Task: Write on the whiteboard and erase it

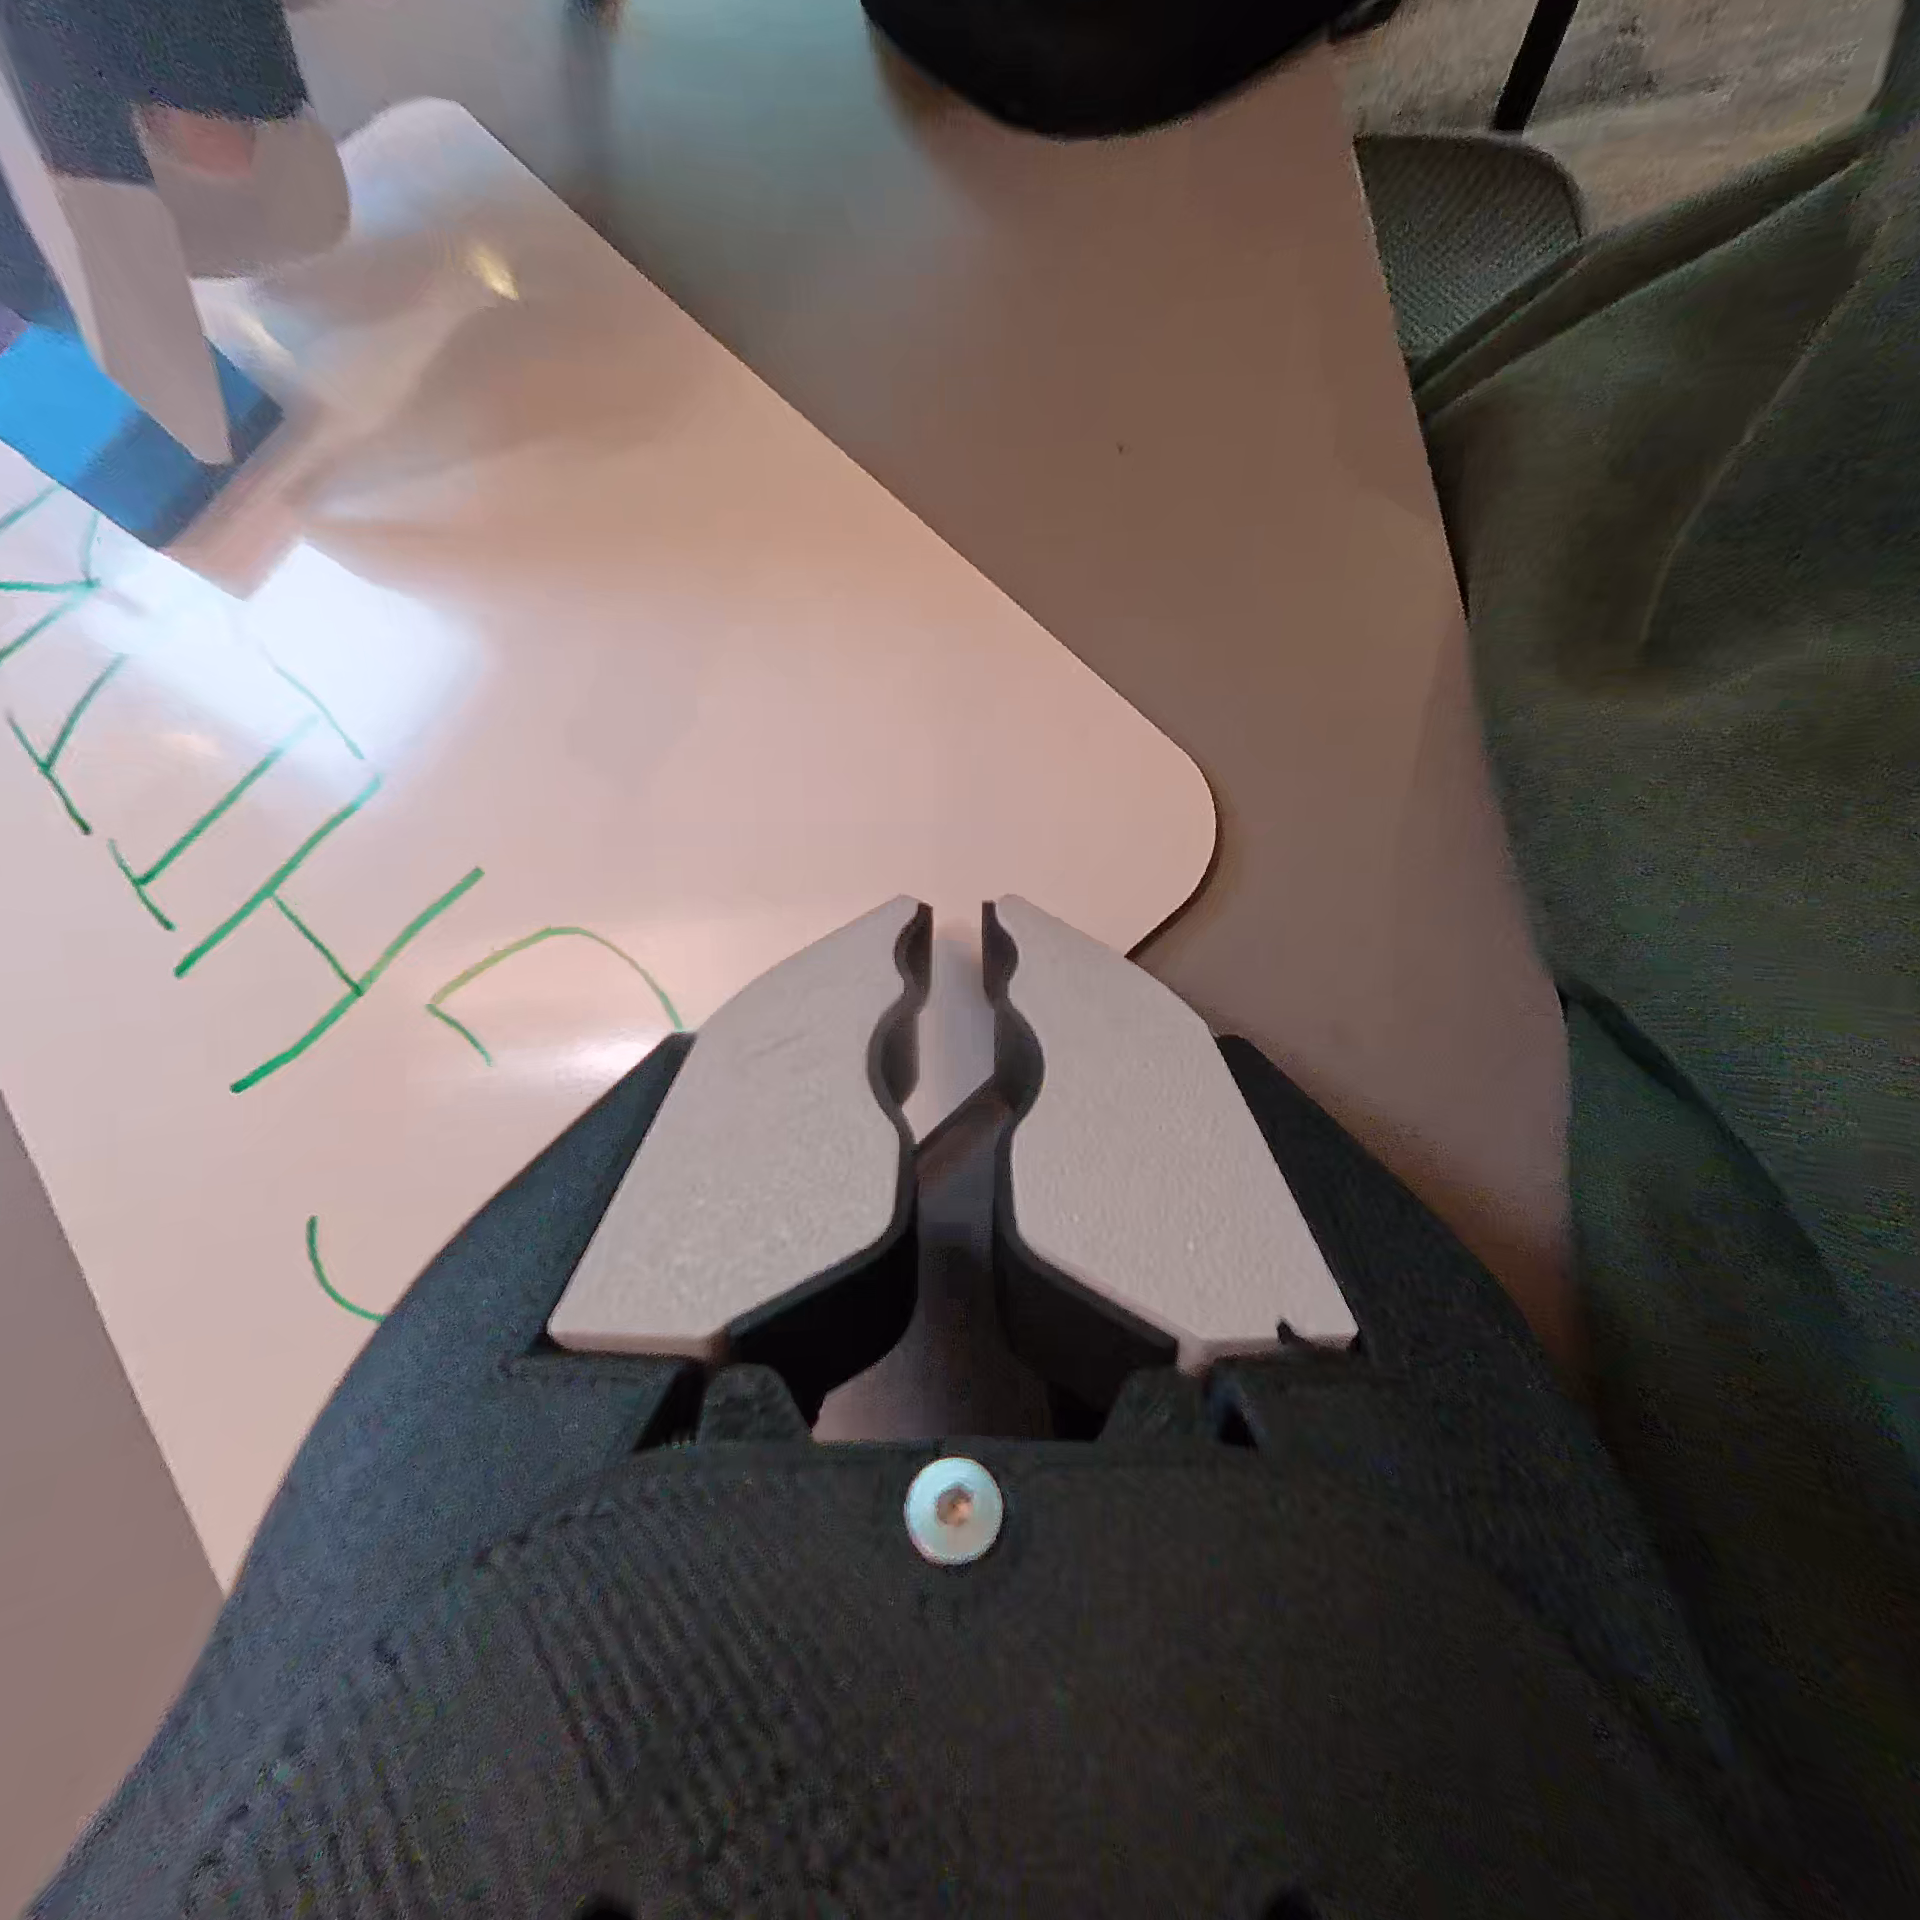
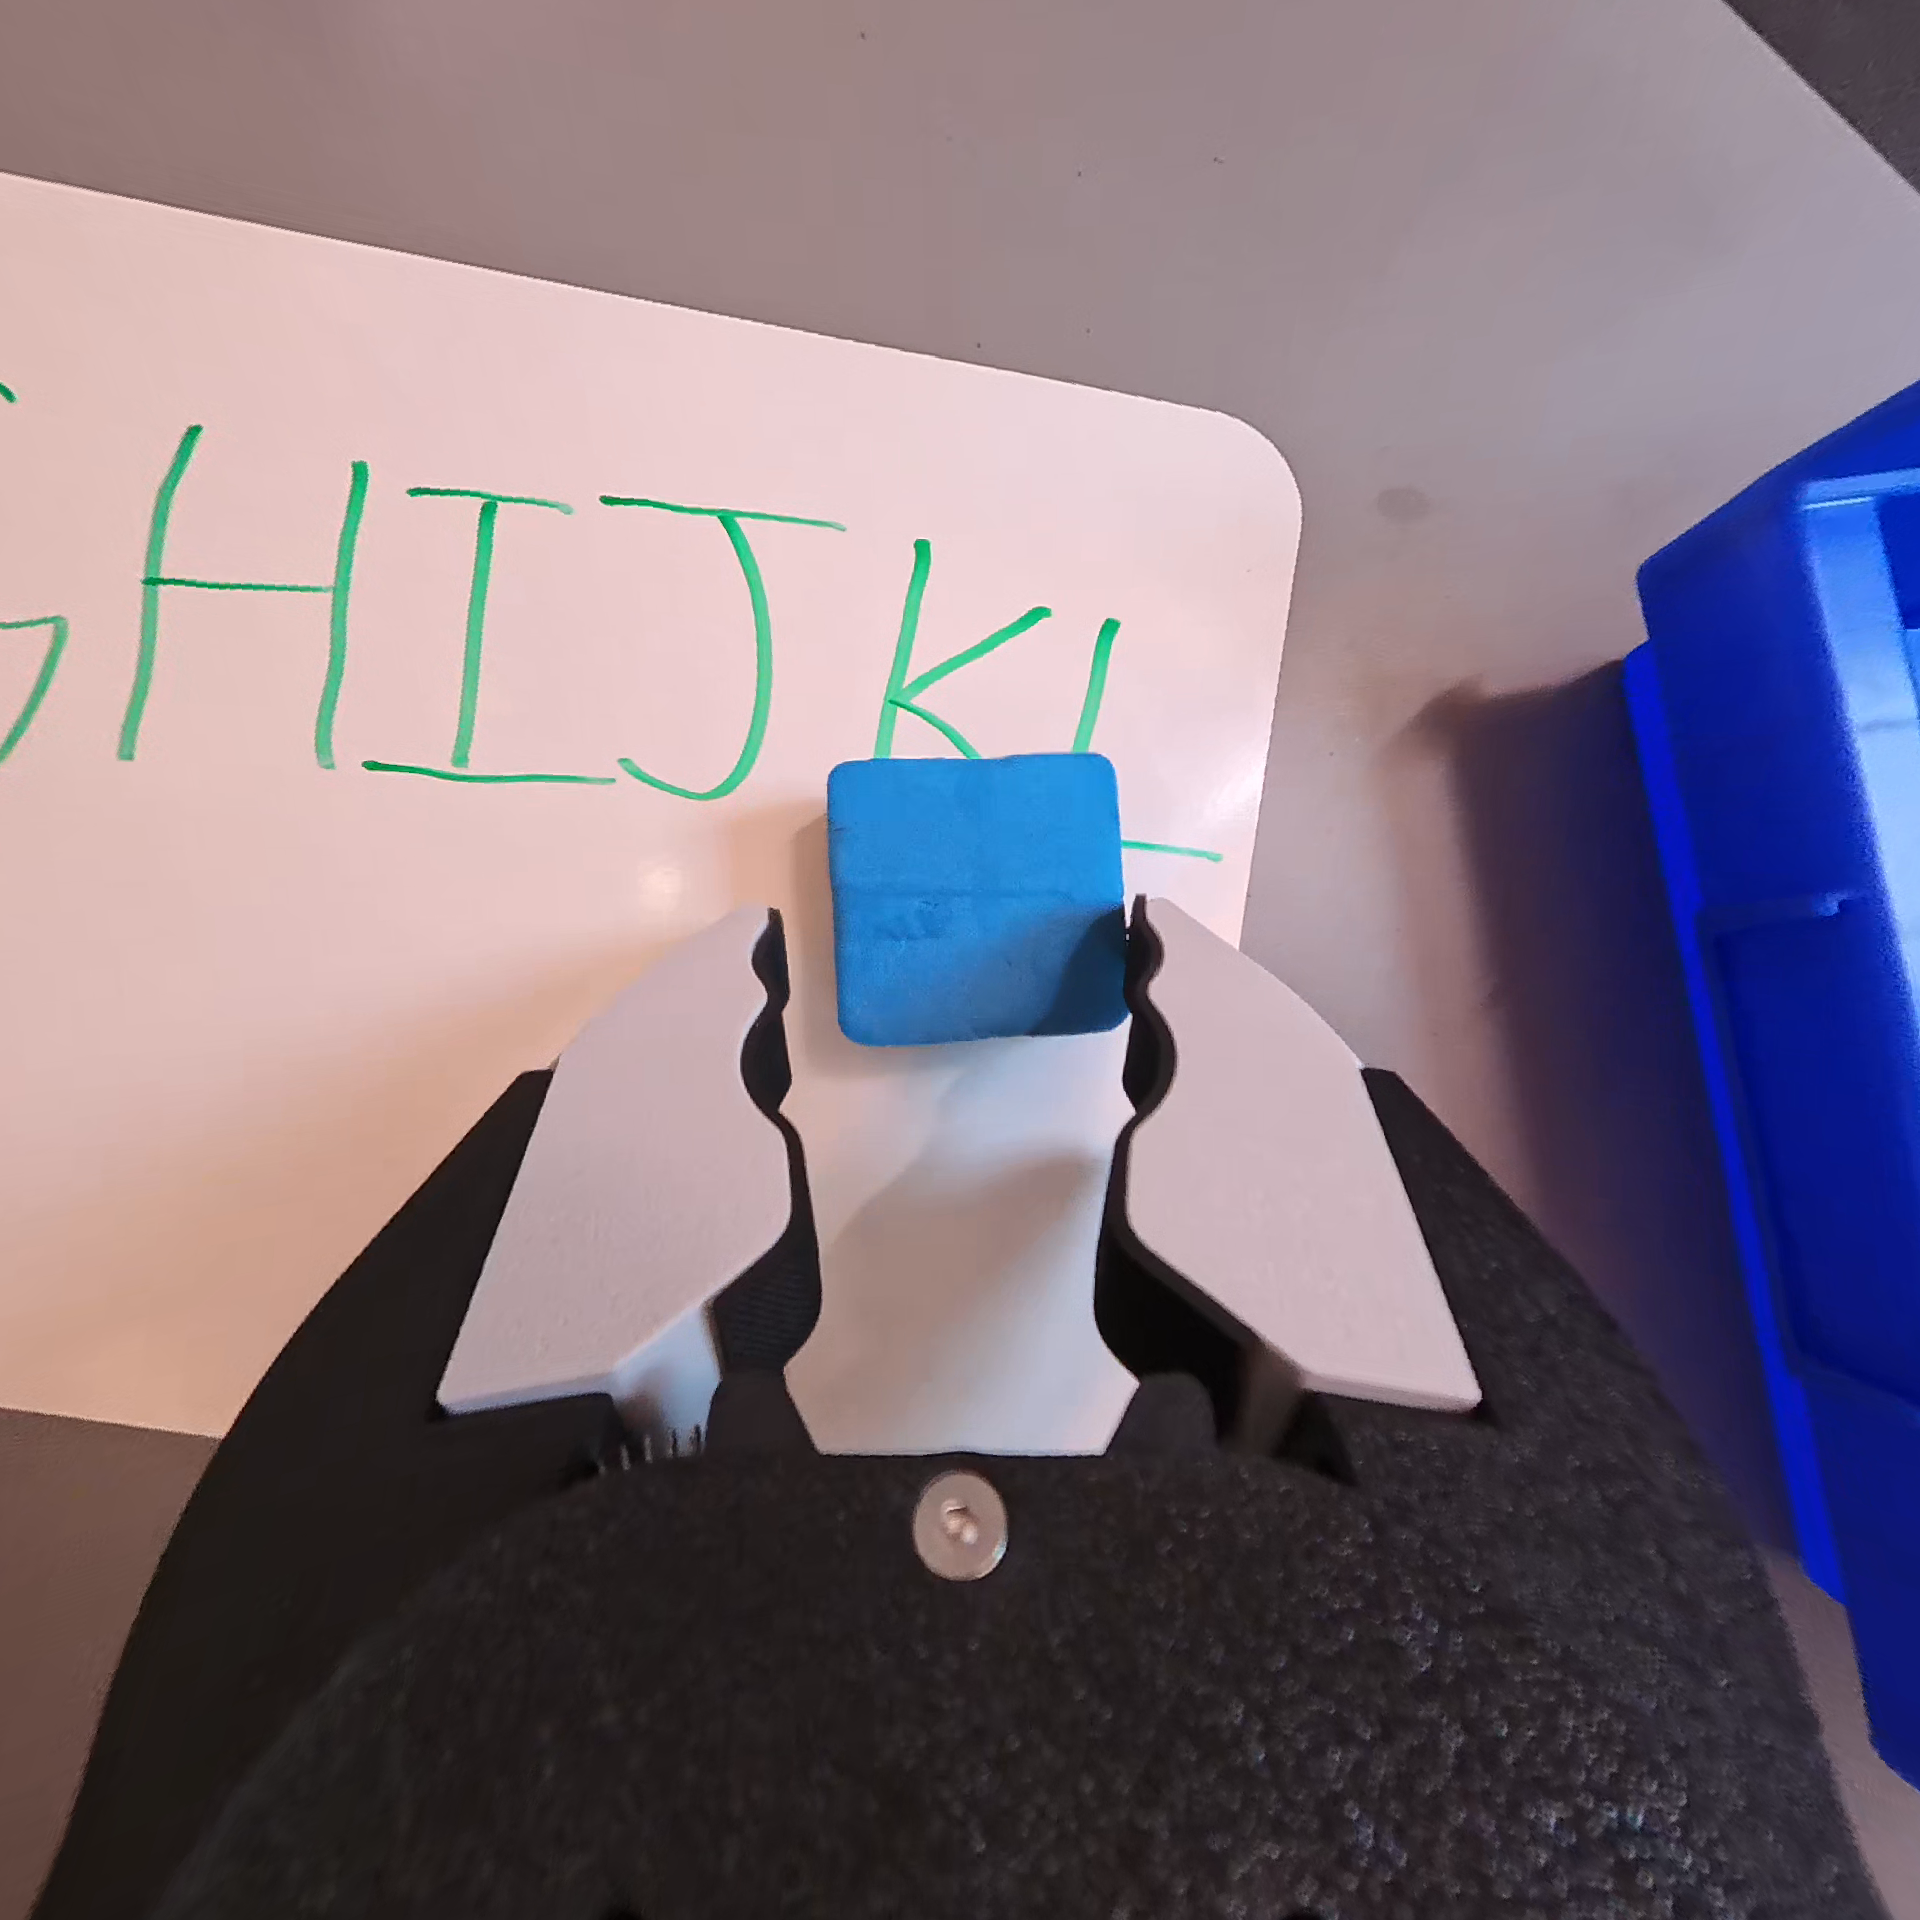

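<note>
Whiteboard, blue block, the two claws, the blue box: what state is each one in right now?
Whiteboard: flat on the table, covered in green writing.
Eraser: resting on the board over the last letters.
Right gripper: open around the eraser, gap on its left side.
Left gripper: nearly closed, empty.
Blue bin: beside the board.

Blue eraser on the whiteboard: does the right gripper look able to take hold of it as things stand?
Probably yes. The blue eraser lies flat on the whiteboard, between the right gripper's spread fingers, with a visible gap at the left finger; nothing blocks it.
</note>
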The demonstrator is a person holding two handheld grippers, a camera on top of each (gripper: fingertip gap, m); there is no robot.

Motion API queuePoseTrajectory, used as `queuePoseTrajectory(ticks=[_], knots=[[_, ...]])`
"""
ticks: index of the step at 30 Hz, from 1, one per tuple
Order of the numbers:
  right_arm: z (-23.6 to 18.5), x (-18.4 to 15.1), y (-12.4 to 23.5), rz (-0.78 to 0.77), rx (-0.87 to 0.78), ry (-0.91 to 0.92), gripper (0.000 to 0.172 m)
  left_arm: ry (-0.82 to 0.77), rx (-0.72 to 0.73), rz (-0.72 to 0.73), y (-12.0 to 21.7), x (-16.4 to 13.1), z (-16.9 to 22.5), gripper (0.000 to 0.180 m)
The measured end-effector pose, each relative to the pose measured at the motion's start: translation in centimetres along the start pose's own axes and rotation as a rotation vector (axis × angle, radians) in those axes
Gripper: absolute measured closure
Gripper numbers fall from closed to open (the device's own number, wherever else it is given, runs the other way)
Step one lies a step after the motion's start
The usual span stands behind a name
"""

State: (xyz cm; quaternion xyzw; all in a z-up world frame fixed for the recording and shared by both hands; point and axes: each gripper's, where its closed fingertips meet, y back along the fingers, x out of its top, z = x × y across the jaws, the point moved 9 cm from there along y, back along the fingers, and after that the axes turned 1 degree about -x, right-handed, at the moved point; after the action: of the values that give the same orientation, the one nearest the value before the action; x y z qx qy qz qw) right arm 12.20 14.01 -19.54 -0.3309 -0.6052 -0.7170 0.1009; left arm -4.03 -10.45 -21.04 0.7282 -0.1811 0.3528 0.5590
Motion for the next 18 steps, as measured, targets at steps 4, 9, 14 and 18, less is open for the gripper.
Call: queuePoseTrajectory(ticks=[4,9,14,18], knots=[[0.0,0.1,0.1,0.014,0.003,-0.006,0.110,0.000,0.027,-0.026,-0.4,0.0,-0.1,0.180],[0.3,0.1,0.6,0.018,-0.003,-0.010,0.110,0.028,0.007,-0.065,-0.6,0.4,-0.5,0.180],[0.3,0.0,0.7,0.011,0.010,-0.015,0.111,0.052,-0.030,-0.076,-0.6,0.6,-0.4,0.180],[0.3,0.1,0.4,0.005,-0.004,-0.010,0.121,0.046,-0.026,-0.117,-0.7,0.9,-0.3,0.180]])
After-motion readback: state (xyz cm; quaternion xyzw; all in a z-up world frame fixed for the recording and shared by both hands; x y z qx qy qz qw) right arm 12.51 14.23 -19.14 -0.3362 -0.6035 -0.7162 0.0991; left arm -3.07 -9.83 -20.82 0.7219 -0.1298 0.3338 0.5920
